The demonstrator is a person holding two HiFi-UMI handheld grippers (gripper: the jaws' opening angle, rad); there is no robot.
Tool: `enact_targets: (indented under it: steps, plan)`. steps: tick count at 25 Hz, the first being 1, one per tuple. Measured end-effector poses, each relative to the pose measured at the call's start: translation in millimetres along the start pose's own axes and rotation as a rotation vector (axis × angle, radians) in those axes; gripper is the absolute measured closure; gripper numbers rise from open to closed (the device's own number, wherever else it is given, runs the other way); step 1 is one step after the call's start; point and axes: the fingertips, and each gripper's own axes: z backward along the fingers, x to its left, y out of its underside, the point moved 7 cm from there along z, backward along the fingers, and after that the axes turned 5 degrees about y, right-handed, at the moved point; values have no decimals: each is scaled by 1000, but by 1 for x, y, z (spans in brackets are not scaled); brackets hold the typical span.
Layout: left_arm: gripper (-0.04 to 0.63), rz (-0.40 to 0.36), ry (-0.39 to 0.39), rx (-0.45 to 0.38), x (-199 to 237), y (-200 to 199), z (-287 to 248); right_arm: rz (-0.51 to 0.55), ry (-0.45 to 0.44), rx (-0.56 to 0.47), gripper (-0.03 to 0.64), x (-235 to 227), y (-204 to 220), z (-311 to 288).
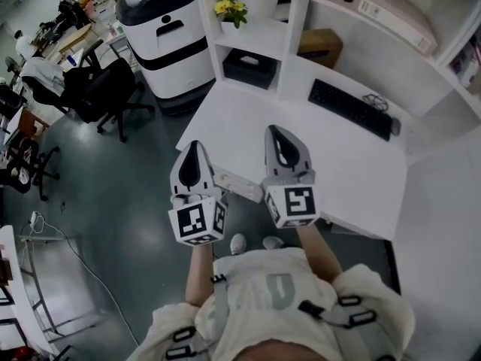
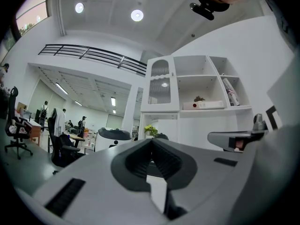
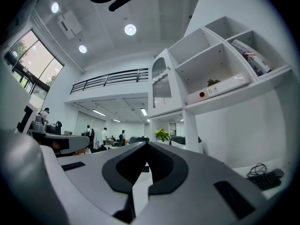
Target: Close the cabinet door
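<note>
Cabinet door (image 2: 159, 85) sits shut on shelf unit (image 2: 202, 86) | left gripper (image 1: 193, 147) jaws pressed together, empty | right gripper (image 1: 277, 131) jaws together, empty, above desk (image 1: 361, 173)

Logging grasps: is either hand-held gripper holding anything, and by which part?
Nothing is held: the left hand-held gripper and right hand-held gripper are both shut empty.

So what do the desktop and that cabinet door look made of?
Desktop: probably white laminate or painted board; smooth, even, matte. Cabinet door: white frame around an arched ribbed panel, perhaps fluted glass or plastic; it catches a bright glint.
</note>
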Motion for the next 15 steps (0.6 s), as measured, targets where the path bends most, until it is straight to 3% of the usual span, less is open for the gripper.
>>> enact_targets:
  steps: [15]
  plan:
    - [591, 13, 23, 24, -11, 8, 2, -6, 9, 6, 612, -8, 8, 10]
